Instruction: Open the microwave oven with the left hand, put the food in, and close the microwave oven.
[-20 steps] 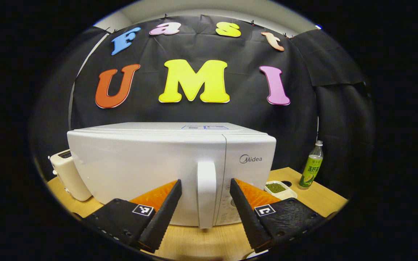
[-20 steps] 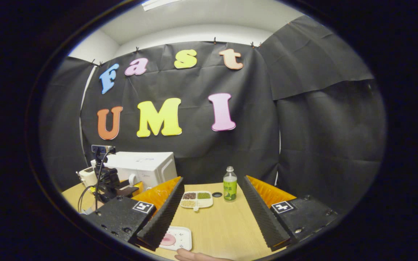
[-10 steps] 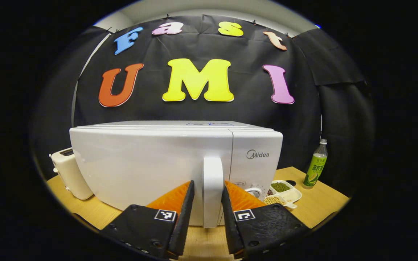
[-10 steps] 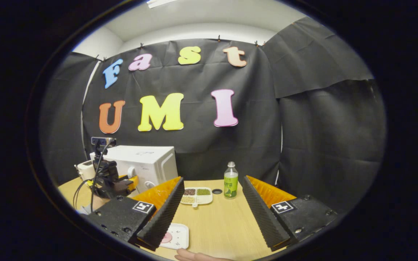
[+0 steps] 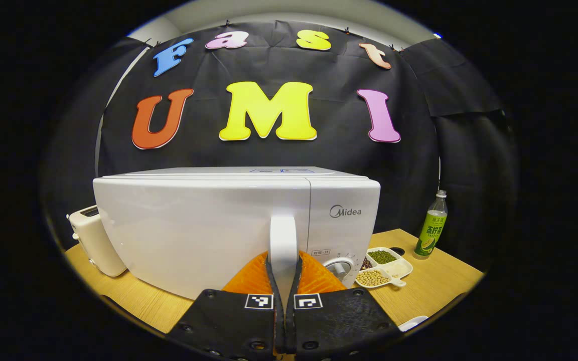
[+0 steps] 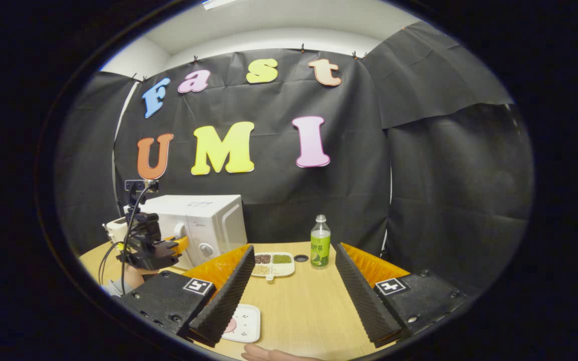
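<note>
The white microwave (image 5: 193, 225) stands on the wooden table with its door closed. My left gripper (image 5: 284, 264) is shut on the door's upright white handle (image 5: 283, 240), one finger pressing on each side. In the right gripper view the microwave (image 6: 208, 220) sits at the far left, with the left gripper (image 6: 161, 248) and a hand at its handle. A white plate with pink food (image 6: 243, 323) lies on the table just beside the inner left finger of my right gripper (image 6: 294, 248), which is open and holds nothing.
A cream toaster (image 5: 96, 240) stands left of the microwave. A divided dish of beans (image 5: 383, 264) and a green bottle (image 5: 432, 228) sit to its right, the dish (image 6: 272, 263) and the bottle (image 6: 320, 243) ahead of the right gripper. Fingers of a hand (image 6: 269, 354) rest at the table's near edge.
My left gripper has gone from wide open around the handle to shut on it. The right gripper stays open and has shifted only slightly.
</note>
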